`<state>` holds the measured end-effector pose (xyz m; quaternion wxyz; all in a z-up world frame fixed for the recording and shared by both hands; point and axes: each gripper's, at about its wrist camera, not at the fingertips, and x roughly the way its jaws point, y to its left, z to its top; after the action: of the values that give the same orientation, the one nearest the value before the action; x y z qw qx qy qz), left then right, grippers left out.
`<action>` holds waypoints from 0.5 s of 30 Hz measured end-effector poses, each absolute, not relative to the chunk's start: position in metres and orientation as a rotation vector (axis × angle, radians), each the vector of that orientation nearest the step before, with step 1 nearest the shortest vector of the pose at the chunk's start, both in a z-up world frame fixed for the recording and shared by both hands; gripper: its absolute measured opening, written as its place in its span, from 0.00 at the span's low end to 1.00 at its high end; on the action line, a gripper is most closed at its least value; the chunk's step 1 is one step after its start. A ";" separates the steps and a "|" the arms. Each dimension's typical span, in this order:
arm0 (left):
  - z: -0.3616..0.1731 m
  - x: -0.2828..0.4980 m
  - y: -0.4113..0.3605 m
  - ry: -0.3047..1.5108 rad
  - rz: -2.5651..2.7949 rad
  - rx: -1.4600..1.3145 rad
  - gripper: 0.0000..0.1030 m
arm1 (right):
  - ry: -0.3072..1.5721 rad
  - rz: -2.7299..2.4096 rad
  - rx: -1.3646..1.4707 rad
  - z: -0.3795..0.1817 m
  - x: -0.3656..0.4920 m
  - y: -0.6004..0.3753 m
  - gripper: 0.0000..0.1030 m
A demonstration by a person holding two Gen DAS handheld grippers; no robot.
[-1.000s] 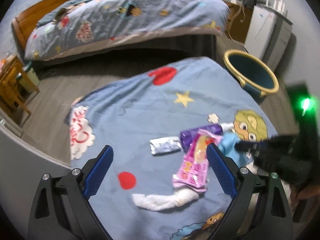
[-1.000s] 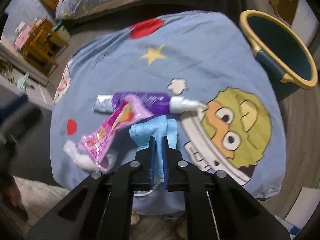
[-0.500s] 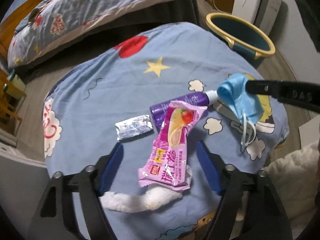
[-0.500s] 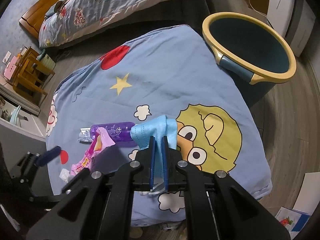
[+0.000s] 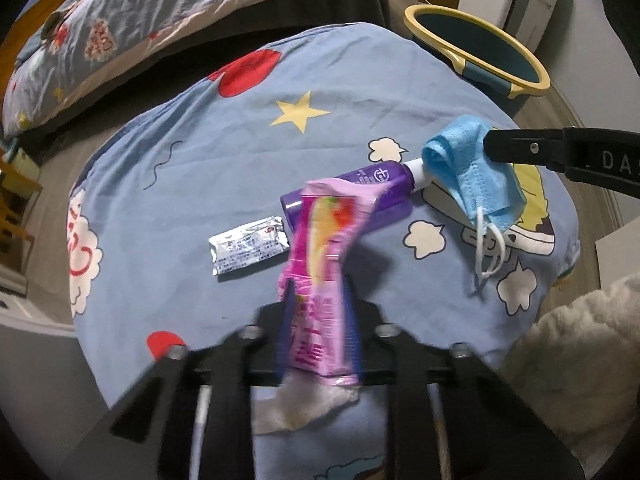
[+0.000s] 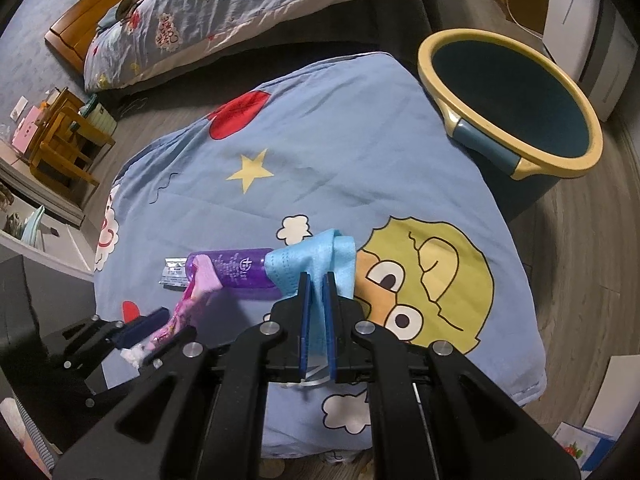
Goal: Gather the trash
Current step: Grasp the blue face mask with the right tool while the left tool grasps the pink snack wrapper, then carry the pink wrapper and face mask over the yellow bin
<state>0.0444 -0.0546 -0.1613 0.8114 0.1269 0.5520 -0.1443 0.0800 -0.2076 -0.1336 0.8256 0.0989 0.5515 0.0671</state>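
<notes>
Right gripper (image 6: pixel 314 280) clamped nearly shut on a crumpled light-blue fabric face mask (image 6: pixel 316 256), held clear of the blue cartoon-print cloth (image 6: pixel 320 152); left gripper (image 5: pixel 318 304) closed on a pink printed plastic snack wrapper (image 5: pixel 324 248), white tissue (image 5: pixel 308 408) bunched beneath. Mid-pickup by the look of it, both pieces in hand. Next, probably: carry toward the yellow-rimmed blue plastic tub (image 6: pixel 516 92) at two o'clock, release over it, return for the purple bottle (image 5: pixel 360 192) and silver foil sachet (image 5: pixel 248 248).
</notes>
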 end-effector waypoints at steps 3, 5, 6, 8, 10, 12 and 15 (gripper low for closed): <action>-0.153 0.045 -0.052 1.159 -0.311 0.240 0.05 | 1.169 0.156 0.211 -0.132 0.080 -0.206 0.06; -0.143 0.047 -0.046 1.139 -0.309 0.190 0.05 | 1.164 0.165 0.212 -0.130 0.080 -0.204 0.06; -0.137 0.047 -0.043 1.123 -0.305 0.171 0.05 | 1.161 0.167 0.210 -0.129 0.080 -0.204 0.06; -0.128 0.048 -0.039 1.097 -0.296 0.148 0.05 | 1.156 0.170 0.206 -0.127 0.080 -0.203 0.06; -0.119 0.050 -0.032 1.073 -0.287 0.106 0.05 | 1.149 0.176 0.203 -0.124 0.080 -0.202 0.06; -0.110 0.052 -0.025 1.050 -0.272 0.080 0.05 | 1.138 0.188 0.208 -0.118 0.081 -0.200 0.06; -0.099 0.053 -0.020 1.015 -0.255 0.073 0.05 | 1.114 0.210 0.187 -0.108 0.082 -0.196 0.02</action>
<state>0.0529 -0.0202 -0.0993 0.8655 0.0349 0.4846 -0.1216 0.0822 -0.1961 -0.1078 0.8394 0.0886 0.5270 0.0995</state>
